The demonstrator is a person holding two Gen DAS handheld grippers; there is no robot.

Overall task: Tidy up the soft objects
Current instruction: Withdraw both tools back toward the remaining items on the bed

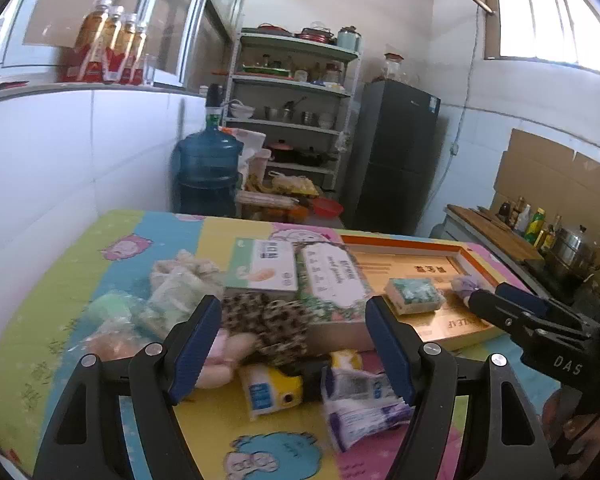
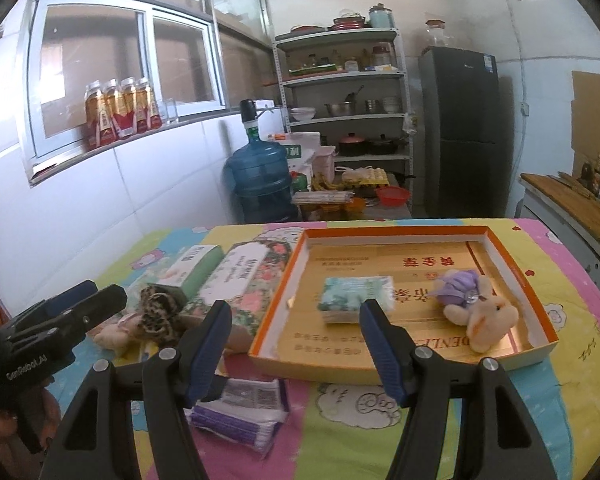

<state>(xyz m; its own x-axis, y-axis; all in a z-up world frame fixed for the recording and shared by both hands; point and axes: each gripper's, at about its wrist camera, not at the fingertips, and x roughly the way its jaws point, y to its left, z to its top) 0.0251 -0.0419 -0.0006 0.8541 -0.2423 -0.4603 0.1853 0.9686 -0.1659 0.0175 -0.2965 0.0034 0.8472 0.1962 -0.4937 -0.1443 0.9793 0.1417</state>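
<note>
Both claws wide apart, empty, left claw (image 1: pixel 294 344), right claw (image 2: pixel 296 346).

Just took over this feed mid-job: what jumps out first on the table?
The orange-rimmed tray at the right of the cartoon play mat, holding a green tissue pack and a plush bunny in purple. Left of it, a jumble of soft goods: a leopard-print plush, tissue boxes and packets. Both the left gripper and right gripper hover open, empty.
</note>
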